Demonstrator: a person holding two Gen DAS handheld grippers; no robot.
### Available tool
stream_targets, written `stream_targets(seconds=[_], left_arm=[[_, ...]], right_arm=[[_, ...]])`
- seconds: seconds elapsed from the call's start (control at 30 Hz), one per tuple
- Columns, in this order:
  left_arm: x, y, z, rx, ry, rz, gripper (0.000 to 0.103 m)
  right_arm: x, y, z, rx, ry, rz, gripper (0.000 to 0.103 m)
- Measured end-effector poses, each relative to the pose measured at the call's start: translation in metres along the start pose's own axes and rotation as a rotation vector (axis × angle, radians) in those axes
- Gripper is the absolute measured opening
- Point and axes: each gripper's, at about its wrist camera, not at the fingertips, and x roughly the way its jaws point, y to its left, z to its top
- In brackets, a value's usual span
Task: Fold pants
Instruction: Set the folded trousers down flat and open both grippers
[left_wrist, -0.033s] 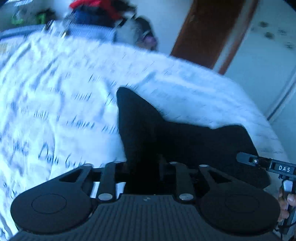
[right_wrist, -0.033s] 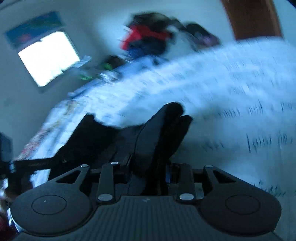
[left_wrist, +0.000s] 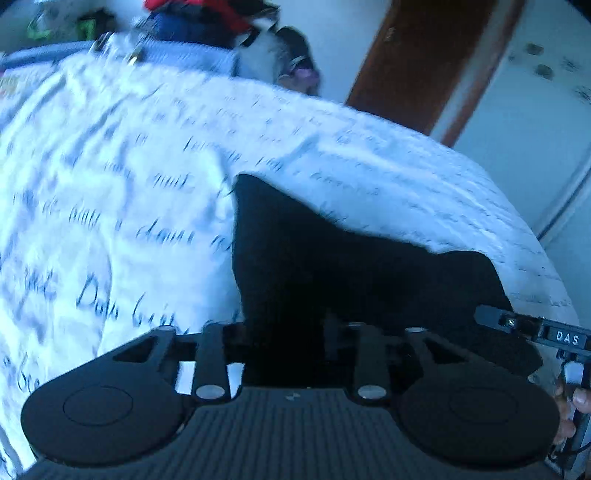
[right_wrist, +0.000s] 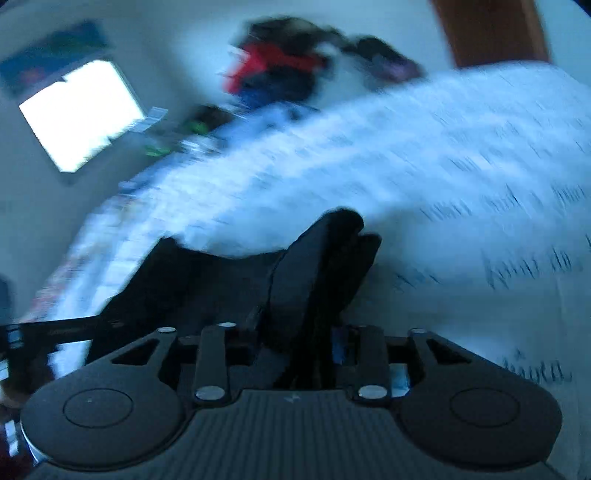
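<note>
Black pants (left_wrist: 332, 266) hang between my two grippers above a white bedspread with blue script (left_wrist: 110, 184). In the left wrist view my left gripper (left_wrist: 288, 332) is shut on the pants; its fingers are hidden in the dark cloth. The other gripper (left_wrist: 517, 325) pokes in at the right edge, at the cloth's far corner. In the right wrist view my right gripper (right_wrist: 332, 251) is shut on a bunched fold of the pants (right_wrist: 207, 280), which stretch away to the left. Both views are motion-blurred.
A pile of red, blue and dark clothes (left_wrist: 207, 22) lies beyond the bed's far edge. A brown door (left_wrist: 424, 62) stands at the back right. A bright window (right_wrist: 81, 114) is on the left wall in the right wrist view.
</note>
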Motion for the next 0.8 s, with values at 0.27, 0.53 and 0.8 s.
stream_targets(seconds=[0.27,0.53,0.8], left_arm=[[-0.047,-0.003,-0.017,0.080,-0.145,0.124,0.077],[-0.033,-0.026,-0.039,0.191,-0.152,0.327,0.083],[-0.047,-0.038,-0.058,0.171,-0.093,0.321,0.093]], right_arm=[[-0.058,0.021,-0.021,-0.168,-0.211,-0.191,0.053],[-0.020,0.067,-0.051,-0.400,-0.064,-0.255,0.060],[-0.024,0.089,-0.070,-0.483,-0.037,-0.237,0.078]])
